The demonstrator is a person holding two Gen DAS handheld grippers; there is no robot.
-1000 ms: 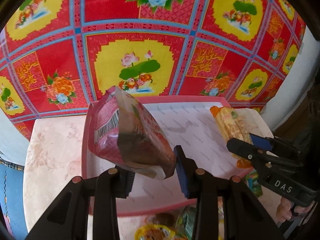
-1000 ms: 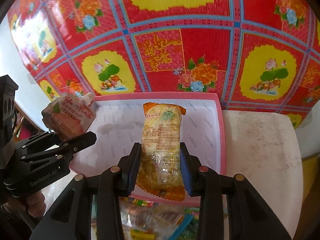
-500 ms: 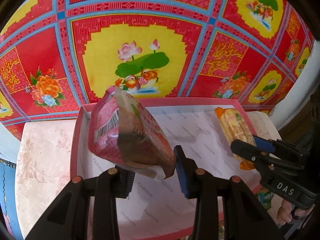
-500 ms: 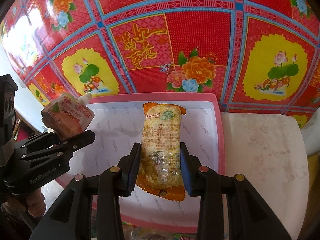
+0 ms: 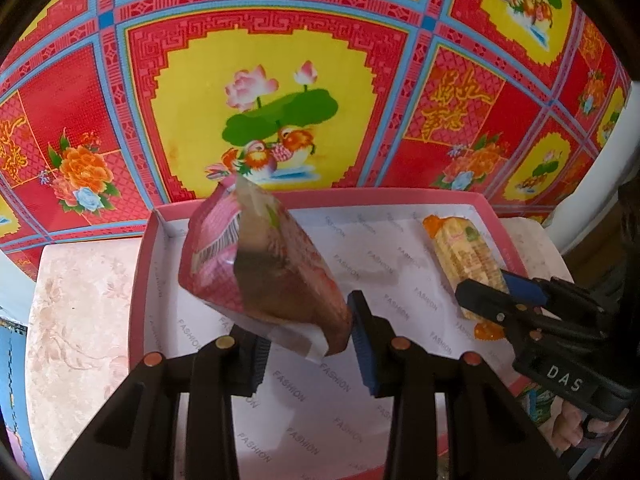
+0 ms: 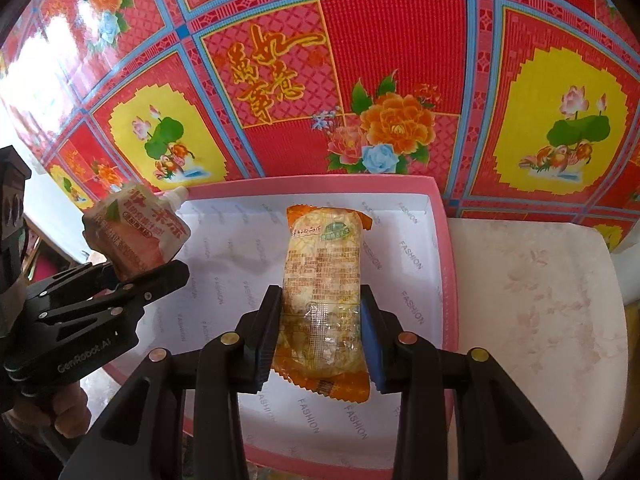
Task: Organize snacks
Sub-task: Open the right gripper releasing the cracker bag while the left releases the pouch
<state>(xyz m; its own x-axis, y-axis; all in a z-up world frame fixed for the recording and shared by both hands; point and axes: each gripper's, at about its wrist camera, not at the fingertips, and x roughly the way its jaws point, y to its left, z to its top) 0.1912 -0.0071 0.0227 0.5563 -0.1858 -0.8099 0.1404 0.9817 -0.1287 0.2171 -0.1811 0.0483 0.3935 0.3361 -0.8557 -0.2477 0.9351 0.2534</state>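
Both tongs are loaded and positioned over the pink tray (image 5: 141,280), which sits on the pale worktop (image 5: 80,300) in front of a red floral cloth (image 5: 260,80). The left tongs (image 5: 308,336) are clamped on the lower end of a pink spouted pouch (image 5: 256,264); in the left wrist view the pouch rises from the pads toward 11 o'clock, its spout end uppermost, above the left half of the tray. The right tongs (image 6: 320,336) are clamped across the lower half of an orange-ended snack packet (image 6: 324,280); in the right wrist view its long axis runs straight ahead toward 12 o'clock, in line with the fingers and roughly parallel to the tray's right wall (image 6: 444,264). Whether either item touches the white printed tray floor cannot be confirmed; the packet's far end appears close to it. Judgement: the step in hand is placing both snacks in the tray, pouch to the left, packet to the right. The governing relation is vertical: each item lies directly ahead of and below its own tongs, with bare tray floor beneath, so the coming move calls for lowering and release rather than sideways travel. The items are well apart; collision risk appears low. More wrapped snacks (image 5: 536,400) show beyond the tray's near edge, at 4 o'clock in the left wrist view.
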